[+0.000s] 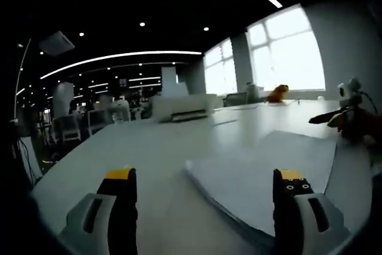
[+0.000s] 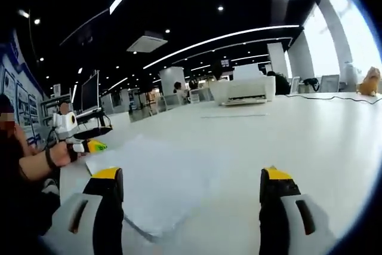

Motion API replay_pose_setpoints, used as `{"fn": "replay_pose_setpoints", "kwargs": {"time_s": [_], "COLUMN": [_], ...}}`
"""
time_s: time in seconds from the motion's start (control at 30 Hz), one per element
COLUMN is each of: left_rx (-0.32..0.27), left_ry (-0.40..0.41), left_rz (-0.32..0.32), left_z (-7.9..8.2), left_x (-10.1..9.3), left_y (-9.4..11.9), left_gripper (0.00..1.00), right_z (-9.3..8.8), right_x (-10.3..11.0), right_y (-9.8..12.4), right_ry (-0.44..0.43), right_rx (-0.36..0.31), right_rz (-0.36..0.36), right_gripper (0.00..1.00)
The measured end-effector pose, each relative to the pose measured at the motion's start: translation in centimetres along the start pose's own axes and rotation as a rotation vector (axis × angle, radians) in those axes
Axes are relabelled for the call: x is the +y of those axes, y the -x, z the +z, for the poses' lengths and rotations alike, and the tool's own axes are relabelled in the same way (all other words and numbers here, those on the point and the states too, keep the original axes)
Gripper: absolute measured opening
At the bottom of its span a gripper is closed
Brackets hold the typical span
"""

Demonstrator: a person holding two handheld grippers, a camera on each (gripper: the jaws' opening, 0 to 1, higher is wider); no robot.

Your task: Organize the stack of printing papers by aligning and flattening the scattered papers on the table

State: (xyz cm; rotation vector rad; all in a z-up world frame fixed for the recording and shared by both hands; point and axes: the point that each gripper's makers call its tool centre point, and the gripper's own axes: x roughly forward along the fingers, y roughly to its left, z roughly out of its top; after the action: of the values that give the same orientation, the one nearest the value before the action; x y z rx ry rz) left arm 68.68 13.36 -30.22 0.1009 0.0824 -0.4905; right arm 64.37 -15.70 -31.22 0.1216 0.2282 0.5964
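A stack of white printing papers [image 1: 268,168] lies flat on the white table [image 1: 149,147], its sheets slightly fanned at the near edge. My left gripper [image 1: 206,177] is open low over the table, the stack's corner lying between its yellow-tipped jaws. In the right gripper view the same stack [image 2: 164,174] spreads ahead, and my right gripper [image 2: 191,177] is open with its jaws wide over the stack's near corner. Nothing is held. The right gripper [image 1: 346,116] enters the left gripper view from the right, beyond the stack. A person's hand holds the left gripper [image 2: 83,141] at the stack's far side.
A white printer [image 1: 182,107] stands farther along the table, also seen as the printer [image 2: 245,91] in the right gripper view. An orange toy [image 1: 277,94] sits near the windows, with a cable beside it. Office chairs and desks fill the dim background.
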Motion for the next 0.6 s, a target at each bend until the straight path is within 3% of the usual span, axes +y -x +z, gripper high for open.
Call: {"fn": "replay_pose_setpoints", "kwargs": {"time_s": [0.2, 0.33, 0.6], "left_rx": [0.008, 0.002, -0.013], "left_ry": [0.001, -0.011, -0.007], "left_rz": [-0.015, -0.024, -0.018], "left_z": [0.0, 0.5, 1.6], "left_x": [-0.6, -0.9, -1.1], "left_y": [0.9, 1.6, 3.3], "left_gripper": [0.97, 0.97, 0.97], "right_z": [-0.3, -0.2, -0.1], "right_x": [0.3, 0.4, 0.5], "right_y": [0.9, 1.5, 2.6], "right_ry": [0.013, 0.047, 0.033], "right_rx": [0.009, 0.001, -0.004], "right_rz": [-0.009, -0.022, -0.022], "right_gripper": [0.9, 0.9, 0.9]}}
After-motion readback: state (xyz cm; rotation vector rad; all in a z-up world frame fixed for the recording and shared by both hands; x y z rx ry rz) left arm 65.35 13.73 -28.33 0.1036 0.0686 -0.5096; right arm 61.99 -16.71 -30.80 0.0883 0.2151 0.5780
